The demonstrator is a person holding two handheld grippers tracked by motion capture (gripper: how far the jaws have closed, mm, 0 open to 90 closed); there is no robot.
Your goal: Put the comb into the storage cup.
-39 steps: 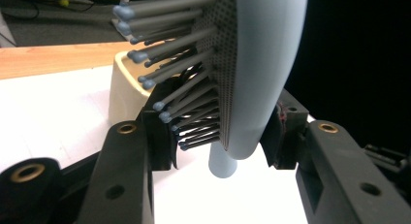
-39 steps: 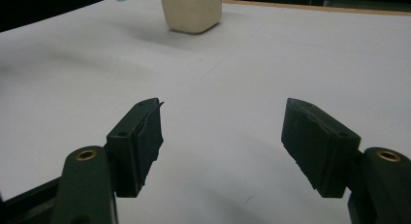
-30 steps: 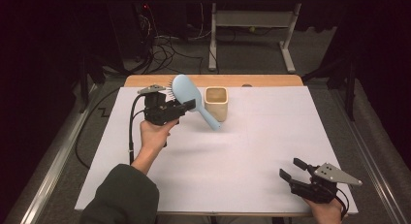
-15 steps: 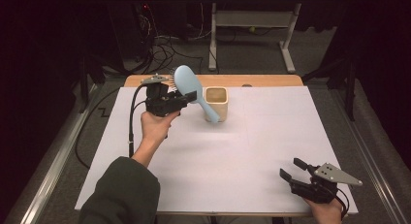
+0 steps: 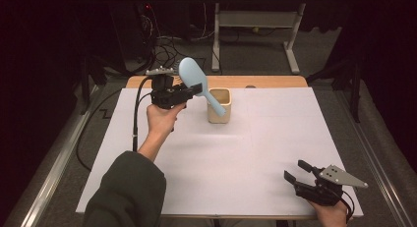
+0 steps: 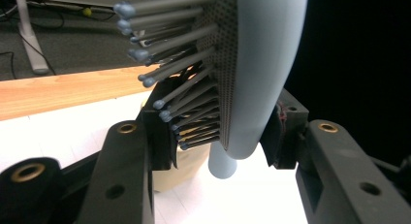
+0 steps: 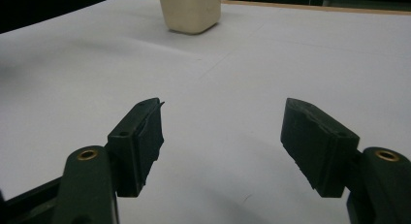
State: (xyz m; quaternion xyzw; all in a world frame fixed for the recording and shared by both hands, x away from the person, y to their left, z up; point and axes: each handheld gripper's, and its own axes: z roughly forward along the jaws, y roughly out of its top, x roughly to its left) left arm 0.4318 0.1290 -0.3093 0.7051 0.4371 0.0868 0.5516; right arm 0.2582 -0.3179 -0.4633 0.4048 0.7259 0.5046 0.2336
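High view: the left gripper [image 5: 194, 91] clamps the hairbrush [image 5: 193, 75] by its head; light, stiff plastic, handle tipped toward the cup [image 5: 219, 105].

Pale blue plastic hairbrush [image 5: 196, 82] raised just left of cream square cup [image 5: 219, 105] at far edge of white-covered table [image 5: 255, 163], handle over its rim.

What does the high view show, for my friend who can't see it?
The left gripper holds a light blue hairbrush tilted, its handle pointing down at a cream cup on the white table. The right gripper rests open near the table's front corner.
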